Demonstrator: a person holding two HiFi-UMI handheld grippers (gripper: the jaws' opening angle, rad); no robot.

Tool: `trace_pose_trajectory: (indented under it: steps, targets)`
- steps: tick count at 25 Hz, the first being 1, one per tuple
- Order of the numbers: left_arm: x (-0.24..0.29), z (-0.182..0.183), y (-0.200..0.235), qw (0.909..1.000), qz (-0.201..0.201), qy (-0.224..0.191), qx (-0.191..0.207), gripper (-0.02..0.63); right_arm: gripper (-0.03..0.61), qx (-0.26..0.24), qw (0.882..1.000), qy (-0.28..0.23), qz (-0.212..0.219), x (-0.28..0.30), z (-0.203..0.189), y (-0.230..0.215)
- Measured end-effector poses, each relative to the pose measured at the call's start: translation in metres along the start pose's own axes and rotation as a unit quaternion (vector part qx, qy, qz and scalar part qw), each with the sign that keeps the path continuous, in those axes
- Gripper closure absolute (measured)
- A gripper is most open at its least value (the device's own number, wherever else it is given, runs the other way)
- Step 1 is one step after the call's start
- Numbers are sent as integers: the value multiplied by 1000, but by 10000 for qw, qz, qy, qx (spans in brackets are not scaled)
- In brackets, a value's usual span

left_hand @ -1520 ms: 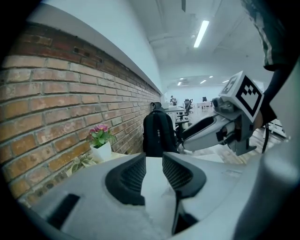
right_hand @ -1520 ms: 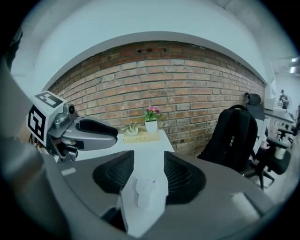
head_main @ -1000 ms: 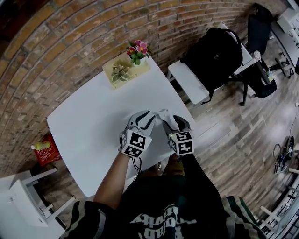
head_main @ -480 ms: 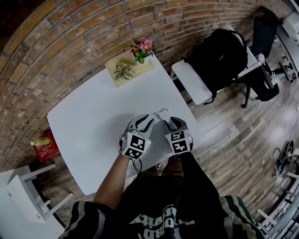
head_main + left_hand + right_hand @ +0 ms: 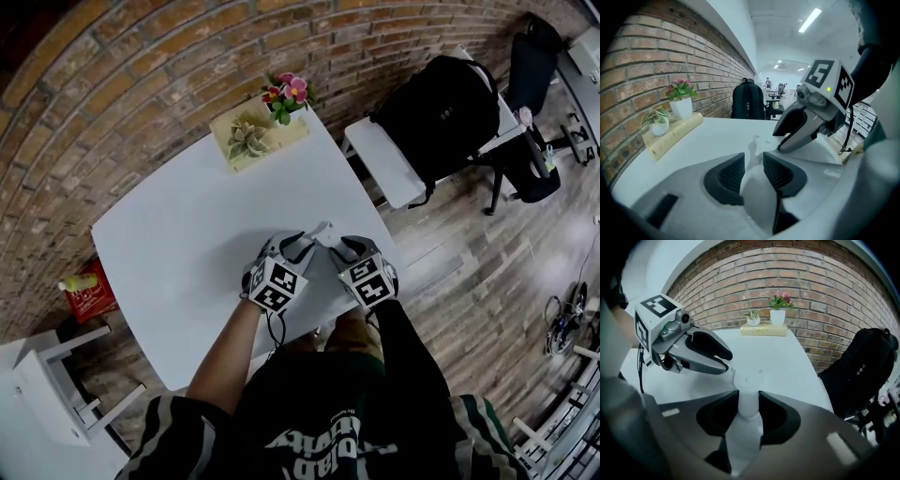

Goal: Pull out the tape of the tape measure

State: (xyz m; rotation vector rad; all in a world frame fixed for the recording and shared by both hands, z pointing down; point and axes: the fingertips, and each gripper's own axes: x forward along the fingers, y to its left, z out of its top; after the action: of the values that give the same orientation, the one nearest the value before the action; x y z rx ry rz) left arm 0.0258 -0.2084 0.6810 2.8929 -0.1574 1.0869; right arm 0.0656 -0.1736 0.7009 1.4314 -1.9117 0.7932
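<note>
The tape measure [image 5: 323,229] is small and white, and I hold it just above the near part of the white table [image 5: 187,244]. My right gripper [image 5: 339,244] is shut on its round body [image 5: 748,404], whose pads press both sides. My left gripper [image 5: 302,239] meets it tip to tip from the left. A white part of the tape measure [image 5: 757,187] fills the gap between the left pads, and these jaws are opening. In the left gripper view the right gripper [image 5: 780,143] stands close ahead. In the right gripper view the left gripper [image 5: 725,363] reaches the body's top.
A wooden tray with two potted plants [image 5: 255,139] stands at the table's far edge by the brick wall. To the right is a black backpack [image 5: 441,108] on a chair. A red box [image 5: 89,295] and a white stool [image 5: 47,394] stand at the left on the floor.
Both grippers have drawn a little apart and slid slightly toward me. The white tape measure now shows between their tips.
</note>
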Motion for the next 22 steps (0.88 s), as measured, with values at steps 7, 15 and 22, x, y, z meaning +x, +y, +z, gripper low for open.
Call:
trace_pose_trajectory:
  steps: [7, 15, 22]
  targets:
    - [18, -13, -21, 9950, -605, 418, 671, 538, 428, -339, 9981, 332, 389, 0, -7, 6]
    - [19, -15, -13, 9987, -71, 386, 313, 578, 428, -155, 9996, 189, 133, 0, -7, 5]
    - [20, -14, -7, 9992, 164, 364, 93, 578, 428, 136, 9997, 172, -61, -1, -4, 4]
